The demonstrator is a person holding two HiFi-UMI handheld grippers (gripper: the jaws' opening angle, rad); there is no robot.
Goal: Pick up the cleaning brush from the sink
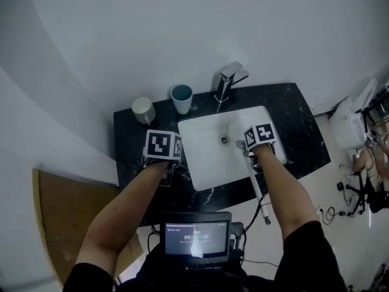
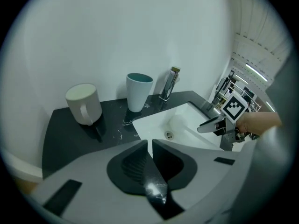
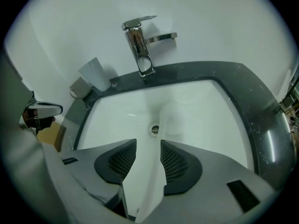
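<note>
White sink [image 1: 206,166] holds a pale, hazy-looking cleaning brush [image 1: 237,128].

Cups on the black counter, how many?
2. A cream ceramic mug with a handle stands near the black counter's back left corner; a pale blue handleless cup stands to its right, beside the chrome tap. Nothing seems to hide others.

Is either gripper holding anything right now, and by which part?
Nothing is held. The right gripper is over the sink with jaws apart and empty; the left gripper has its jaws nearly together, nothing between them.
</note>
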